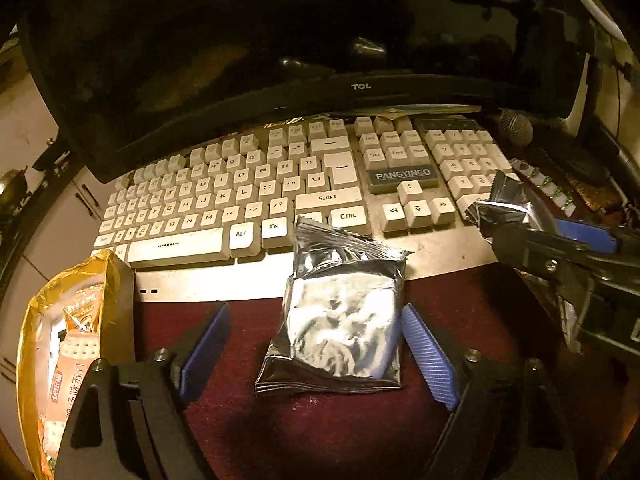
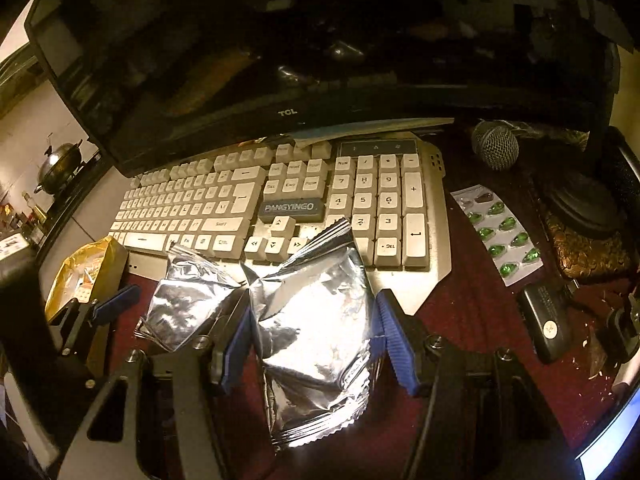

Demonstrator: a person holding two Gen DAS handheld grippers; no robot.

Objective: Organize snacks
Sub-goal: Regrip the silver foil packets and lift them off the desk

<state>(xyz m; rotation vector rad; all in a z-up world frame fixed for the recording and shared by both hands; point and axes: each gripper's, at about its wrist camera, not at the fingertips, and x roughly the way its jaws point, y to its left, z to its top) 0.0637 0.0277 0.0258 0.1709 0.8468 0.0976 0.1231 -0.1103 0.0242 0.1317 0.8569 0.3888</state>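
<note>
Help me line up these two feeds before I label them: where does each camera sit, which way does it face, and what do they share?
Left wrist: on the left gripper, looking down and forward at a silver packet lying on the red cloth between its open blue pads; the right gripper shows at the right edge.
Right wrist: on the right gripper, facing the same way, its pads closed on a second silver packet; the left gripper shows at far left.
Shared: keyboard, TCL monitor, gold snack bag, microphone.
</note>
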